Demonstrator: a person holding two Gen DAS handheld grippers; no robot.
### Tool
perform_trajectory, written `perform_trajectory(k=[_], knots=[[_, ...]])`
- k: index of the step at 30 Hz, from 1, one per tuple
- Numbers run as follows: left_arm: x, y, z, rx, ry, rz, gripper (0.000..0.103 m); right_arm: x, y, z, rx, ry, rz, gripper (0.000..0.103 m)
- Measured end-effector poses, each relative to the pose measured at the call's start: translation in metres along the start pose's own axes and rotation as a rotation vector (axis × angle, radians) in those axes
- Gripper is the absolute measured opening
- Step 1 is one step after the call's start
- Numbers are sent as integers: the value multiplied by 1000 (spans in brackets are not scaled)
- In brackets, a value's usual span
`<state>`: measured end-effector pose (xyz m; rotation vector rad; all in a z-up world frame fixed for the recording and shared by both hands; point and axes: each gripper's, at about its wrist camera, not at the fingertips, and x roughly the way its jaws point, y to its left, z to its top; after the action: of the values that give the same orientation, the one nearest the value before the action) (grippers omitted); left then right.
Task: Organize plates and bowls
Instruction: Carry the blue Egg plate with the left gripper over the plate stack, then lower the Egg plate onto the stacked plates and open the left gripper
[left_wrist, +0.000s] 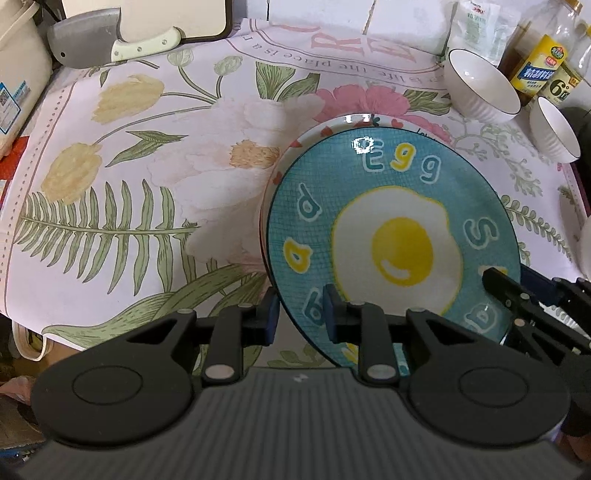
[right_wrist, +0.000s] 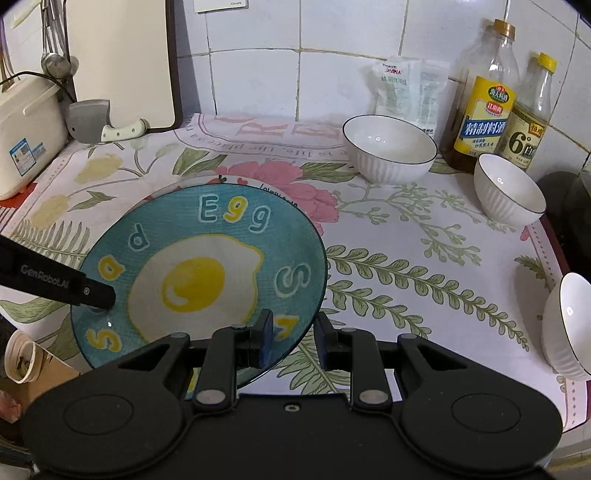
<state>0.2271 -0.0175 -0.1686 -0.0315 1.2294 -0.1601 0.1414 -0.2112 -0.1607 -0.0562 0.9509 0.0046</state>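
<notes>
Left gripper (left_wrist: 300, 317) and right gripper (right_wrist: 293, 339), jaws clamped on opposite rims of teal egg plate (right_wrist: 199, 280), tilted over floral plate (left_wrist: 332, 129) mid-frame; white bowls (right_wrist: 388, 151) upper right on tabletop (right_wrist: 424, 258).

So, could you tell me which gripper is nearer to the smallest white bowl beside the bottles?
Right. The right gripper grips the egg plate on the side facing that bowl; the left gripper grips its far side.
</notes>
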Motion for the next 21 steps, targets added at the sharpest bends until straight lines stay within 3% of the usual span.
perform_trajectory(k=[5,15,21], knots=[[2,0,-2,-38,-14,17,24,2,14,-4,-112,-29,-60,32],[7,-14,-1,-42,-40,123,23,12,13,0,-106,-38,-63,32],[8,-9,-3,-88,-60,112,24,17,4,-2,-37,-59,-14,33]])
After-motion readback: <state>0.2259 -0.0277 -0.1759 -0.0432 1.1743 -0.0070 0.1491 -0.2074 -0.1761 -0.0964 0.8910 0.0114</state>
